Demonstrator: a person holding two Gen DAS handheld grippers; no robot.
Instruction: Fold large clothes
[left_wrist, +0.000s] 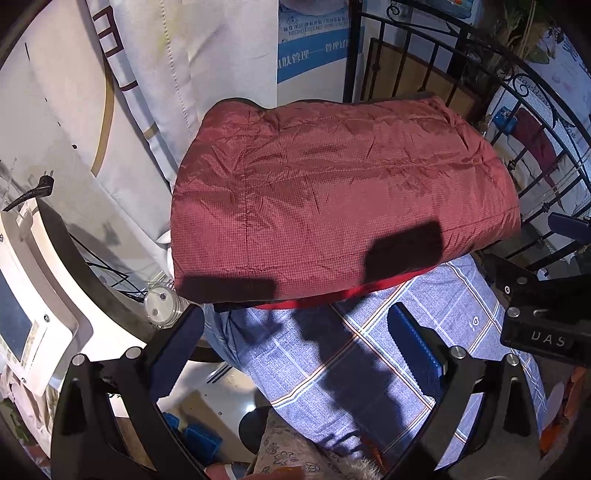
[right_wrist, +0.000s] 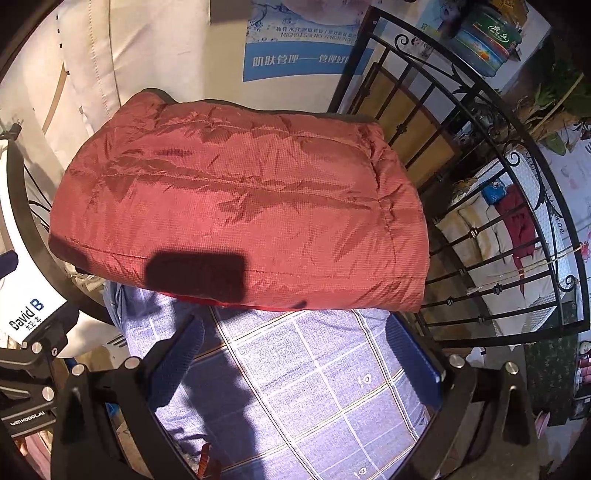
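A red padded jacket lies folded into a thick block on a blue checked cloth. It also shows in the right wrist view, on the same cloth. My left gripper is open and empty, a little in front of the jacket's near edge. My right gripper is open and empty too, just in front of the near edge. The right gripper's body shows at the right edge of the left wrist view. The fingers cast dark shadows on the jacket's front.
A black iron railing stands close on the right of the jacket. White curtains and a blue poster hang behind. A white machine and a clear plastic jar stand on the left.
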